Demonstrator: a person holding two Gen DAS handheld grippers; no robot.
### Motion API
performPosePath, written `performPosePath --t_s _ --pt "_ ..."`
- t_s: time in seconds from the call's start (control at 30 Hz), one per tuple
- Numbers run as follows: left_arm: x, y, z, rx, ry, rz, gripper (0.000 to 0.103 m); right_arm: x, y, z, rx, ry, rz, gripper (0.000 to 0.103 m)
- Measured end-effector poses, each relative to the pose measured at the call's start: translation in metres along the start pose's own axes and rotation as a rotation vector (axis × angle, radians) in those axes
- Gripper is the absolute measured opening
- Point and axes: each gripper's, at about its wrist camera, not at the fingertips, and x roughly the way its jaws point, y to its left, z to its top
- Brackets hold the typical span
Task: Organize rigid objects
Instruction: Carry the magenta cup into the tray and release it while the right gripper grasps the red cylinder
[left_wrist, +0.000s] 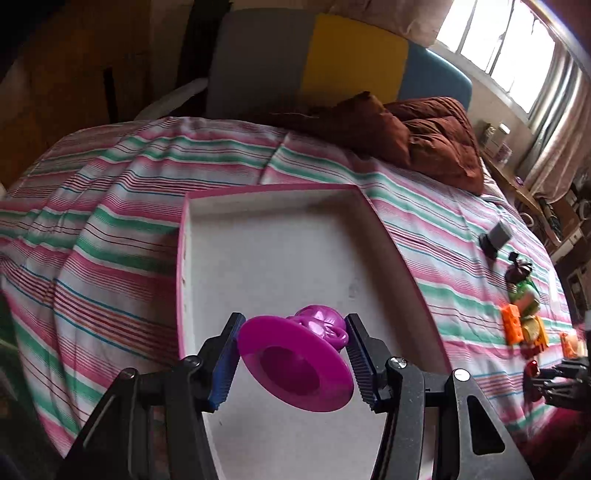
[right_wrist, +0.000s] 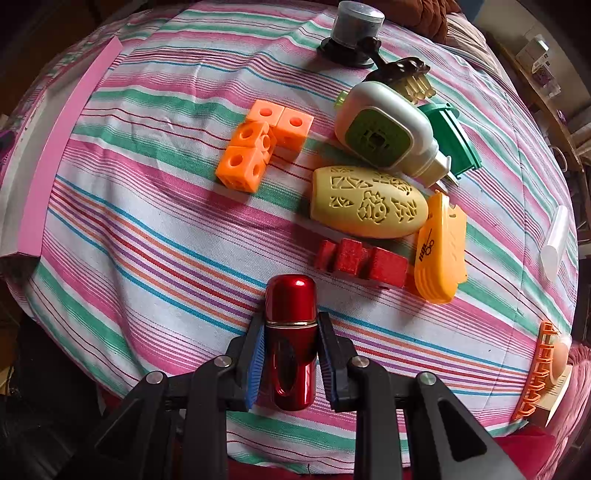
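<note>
Over on the left, the left claw (left_wrist: 293, 363) is pinching a purple toy (left_wrist: 295, 363) by its disc and knobby end, held over the empty white tray (left_wrist: 258, 266) on the bed (left_wrist: 110, 192). Hard shiny plastic, looks light, and the disc rim seems a slippy spot to hold. On the right, the right claw (right_wrist: 291, 360) is clamped on a red capsule (right_wrist: 291, 343) just above the bedspread, near the pile: orange cubes (right_wrist: 255, 147), yellow egg (right_wrist: 367, 206), red blocks (right_wrist: 360, 263). Glossy metal-look, I'd guess slick; mid-body across the seam looks safest.
</note>
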Motion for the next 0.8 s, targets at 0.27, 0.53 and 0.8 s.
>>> performPosePath --t_s 0.27,0.53,0.8 --pt "0.042 0.015 0.029 0.001 0.015 0.083 0.055 -0.003 0.004 -0.016 0.023 -0.007 0.013 0.026" --pt "0.064 0.024 0.049 -0.011 0.03 0.133 0.055 -0.005 0.008 -0.035 0.056 -0.008 0.023 0.026" --pt "0.043 0.026 0.044 -0.013 -0.012 0.144 0.069 -0.012 -0.006 -0.036 0.081 -0.005 0.02 0.026"
